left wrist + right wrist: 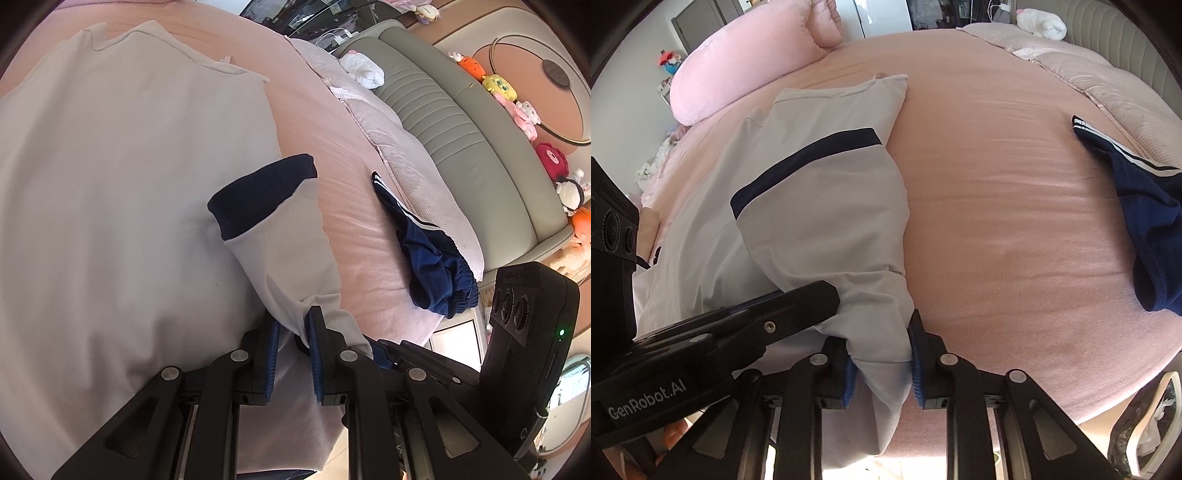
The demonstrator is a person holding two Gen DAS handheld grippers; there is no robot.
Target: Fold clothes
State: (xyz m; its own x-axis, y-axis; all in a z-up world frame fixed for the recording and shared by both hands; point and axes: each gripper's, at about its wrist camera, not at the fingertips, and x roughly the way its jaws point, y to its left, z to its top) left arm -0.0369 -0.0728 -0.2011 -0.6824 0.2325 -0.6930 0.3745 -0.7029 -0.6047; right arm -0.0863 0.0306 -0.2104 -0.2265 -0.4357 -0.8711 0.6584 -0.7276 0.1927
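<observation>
The pale grey cotton shirt with navy-banded sleeves [812,206] lies spread on the pink bedsheet [1015,221]. At the shirt's near edge, the left gripper [293,354] pinches a bunched fold, jaws narrow. Just right of it, the right gripper [881,363] clamps the shirt's corner. Uneven lifting could drag the folded sleeve [266,206] open, or thin cloth could slip free.

Your right gripper [881,365] pinches the white shirt [820,206] on the pink bed [1015,221]. Navy shorts [1145,206] lie well apart.
</observation>
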